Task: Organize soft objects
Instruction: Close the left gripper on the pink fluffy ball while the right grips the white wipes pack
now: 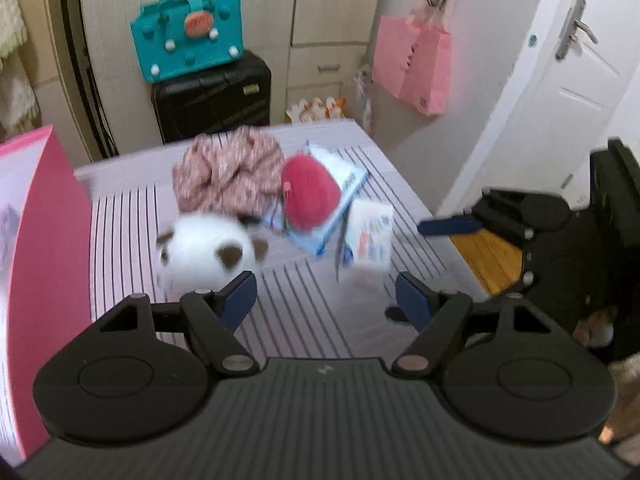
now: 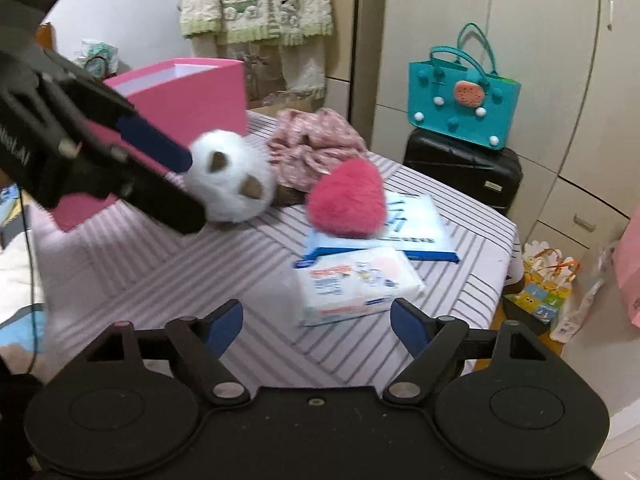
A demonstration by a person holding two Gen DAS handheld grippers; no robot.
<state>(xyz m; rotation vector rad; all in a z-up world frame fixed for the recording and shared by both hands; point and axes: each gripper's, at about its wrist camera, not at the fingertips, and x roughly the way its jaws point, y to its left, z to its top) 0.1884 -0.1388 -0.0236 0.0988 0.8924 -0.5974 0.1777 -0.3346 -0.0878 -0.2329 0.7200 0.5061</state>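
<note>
Soft toy (image 2: 230, 178), white and fluffy with brown patches, sits on the striped table (image 2: 248, 280) just in front of the pink box (image 2: 192, 96). Left gripper (image 1: 326, 294) is wide open in its own view, nothing between the fingers; the toy (image 1: 204, 250) is blurred just ahead of its left finger. From the right wrist view the left gripper (image 2: 192, 184) comes in from the left with its blue pad and black finger at the toy's side. Touching or not: cannot tell, too much blur.

Right gripper (image 2: 316, 320) is also wide open and holds nothing. It hovers over the near edge of the table, with a white tissue pack (image 2: 352, 280) just ahead of it.

Rest of the pile:
- pink heart cushion (image 2: 348, 204) lies on a flat blue-and-white package (image 2: 416, 224), just behind the tissue pack
- crumpled pink floral cloth (image 2: 312, 148) is behind the toy and the cushion, touching or nearly touching both
- pink box is open at the top, on the table's left side

Background: teal handbag (image 2: 460, 104) on a black suitcase (image 2: 460, 172) against the wardrobe. Pink paper bag (image 1: 416, 68) hangs on the wall near the white door (image 1: 568, 92).
</note>
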